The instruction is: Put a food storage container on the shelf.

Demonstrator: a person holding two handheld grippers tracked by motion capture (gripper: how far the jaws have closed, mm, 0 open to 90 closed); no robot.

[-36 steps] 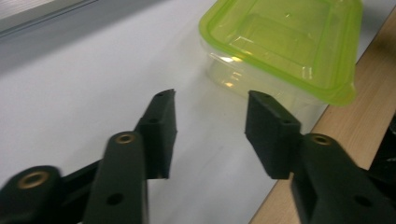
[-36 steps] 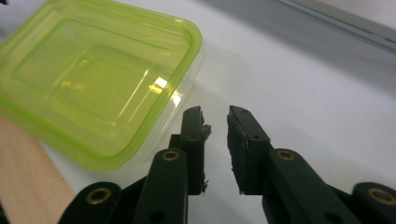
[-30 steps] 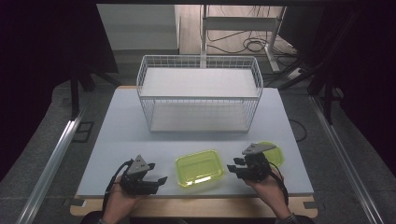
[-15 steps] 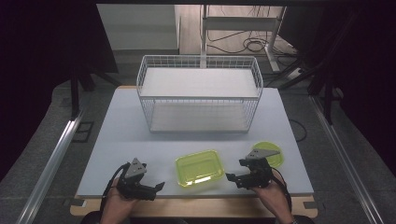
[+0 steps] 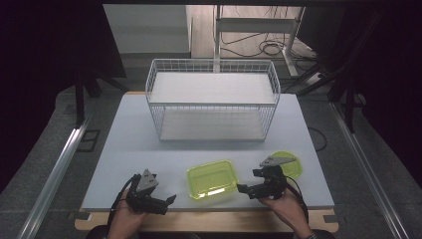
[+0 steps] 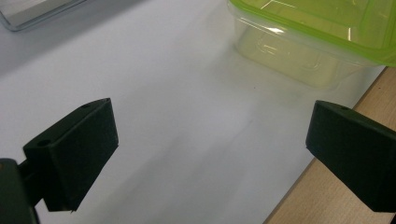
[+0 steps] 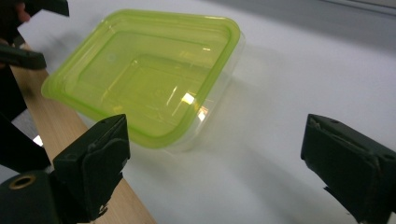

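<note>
Item 1: rectangular container [image 5: 212, 178], clear plastic with a yellow-green rim, lidless and empty, set upright on the white table [image 5: 124, 134] near its front edge, between the two grippers. In the right gripper view it [image 7: 149, 74] is seen at 11 o'clock from the jaws; in the left gripper view it [image 6: 322, 37] lies at 1 o'clock.

Item 2: round yellow-green dish [image 5: 291, 163], partly covered by the right gripper, at 3 o'clock from the container, apart from it.

Item 3: white wire basket [image 5: 213, 102], two-tiered, empty, at 12 o'clock from the container, well apart.

Item 4: left gripper [image 5: 166, 201], held low at 9 o'clock from the container; jaws spread wide, nothing between them.

Item 5: right gripper [image 5: 243, 188], just beside the container at 3 o'clock; jaws spread wide, nothing gripped.

Status: nothing is yet held or lifted. The container is judged untouched; the approach, the grip and any placing remain to be done.
</note>
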